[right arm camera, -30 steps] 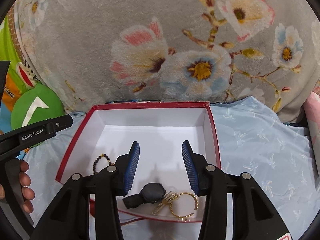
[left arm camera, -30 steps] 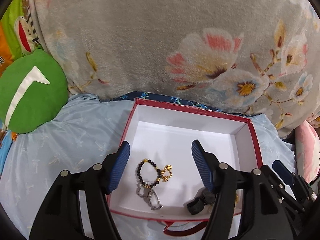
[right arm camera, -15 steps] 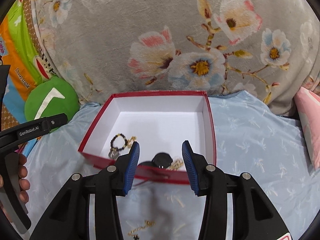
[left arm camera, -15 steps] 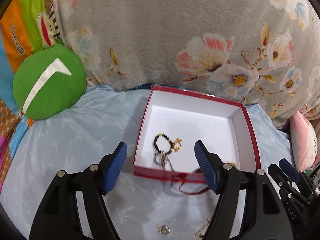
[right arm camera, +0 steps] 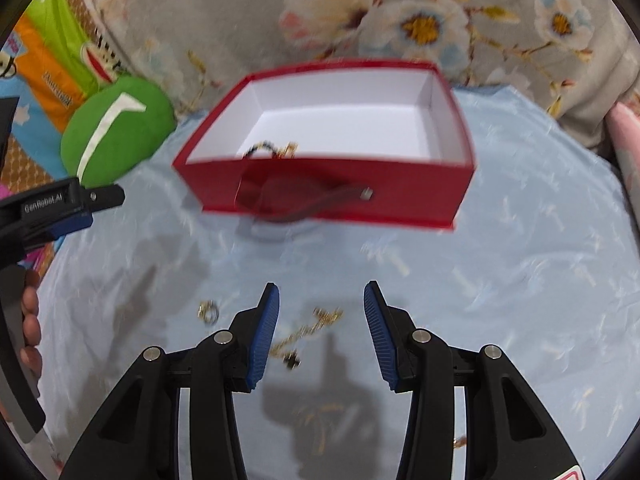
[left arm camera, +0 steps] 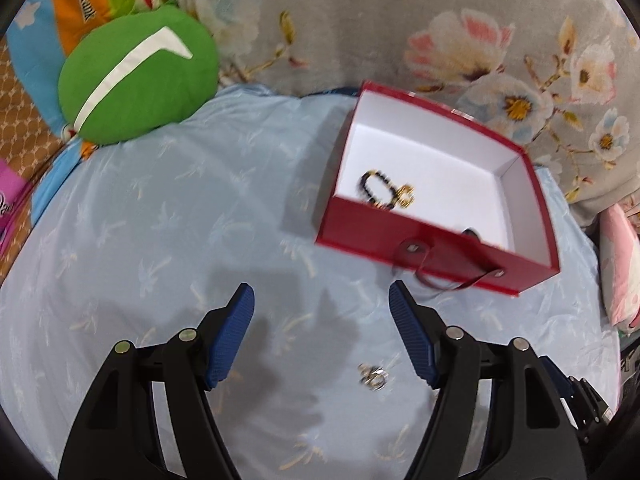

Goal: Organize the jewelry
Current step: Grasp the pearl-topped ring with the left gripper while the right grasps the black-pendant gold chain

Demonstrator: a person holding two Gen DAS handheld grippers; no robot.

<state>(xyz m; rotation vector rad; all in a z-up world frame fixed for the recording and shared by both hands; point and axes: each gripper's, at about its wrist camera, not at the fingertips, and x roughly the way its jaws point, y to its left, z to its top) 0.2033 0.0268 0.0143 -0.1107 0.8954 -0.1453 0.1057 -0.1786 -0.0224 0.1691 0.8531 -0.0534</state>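
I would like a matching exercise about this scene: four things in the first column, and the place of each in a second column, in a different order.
Column one:
1. beaded bracelet
2. gold chain
3. small ring
4. green cushion

Column two:
A. on the blue sheet, between the fingers of the right gripper
B. beside the red box, against the flowered blanket
C. inside the red box
D. on the blue sheet, near the left gripper

Pairs: 1-C, 2-A, 3-D, 4-B

Pale blue sheet (left arm camera: 168, 216) before grey floral blanket (left arm camera: 360, 20).
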